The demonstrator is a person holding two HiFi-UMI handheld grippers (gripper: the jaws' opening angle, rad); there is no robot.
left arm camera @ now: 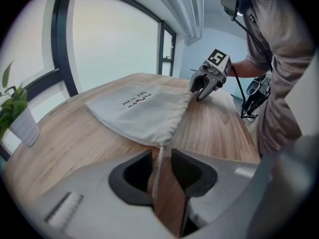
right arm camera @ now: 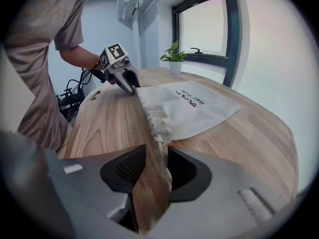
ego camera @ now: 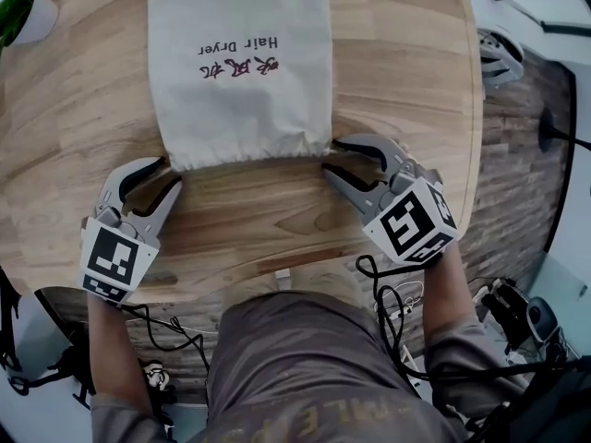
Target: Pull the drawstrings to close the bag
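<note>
**Both grippers lined up on the cords, no pull yet**

Nearest the person, at the table's (ego camera: 249, 224) front edge, the left gripper (ego camera: 171, 172) and the right gripper (ego camera: 330, 155) sit low over the wood, one at each front corner of the bag (ego camera: 240, 81). Both point steeply down and inward at those corners.

The left gripper's jaws stand apart. Its own view shows the left drawstring (left arm camera: 158, 158) running straight through the gap, close along one pad, with bare wood visible beside it – not pinched. The right gripper matches it: jaws apart, the right drawstring (right arm camera: 162, 153) lying in the gap along one pad, wood showing on the other side. Neither gripper holds anything yet.

Just past the jaws lies the gathered mouth (ego camera: 249, 153), lightly puckered and facing the person. Beyond it the pale cloth bag lies flat in the middle of the table, its print reading away from the person. A potted plant (ego camera: 18, 7) stands at the far left edge, well clear.

The step in hand looks like the grasp before the pull. The next move calls for both pairs of jaws to close firmly on their cords, then draw outward in opposite directions – evenly, so the mouth cinches and the light bag does not slide sideways.
</note>
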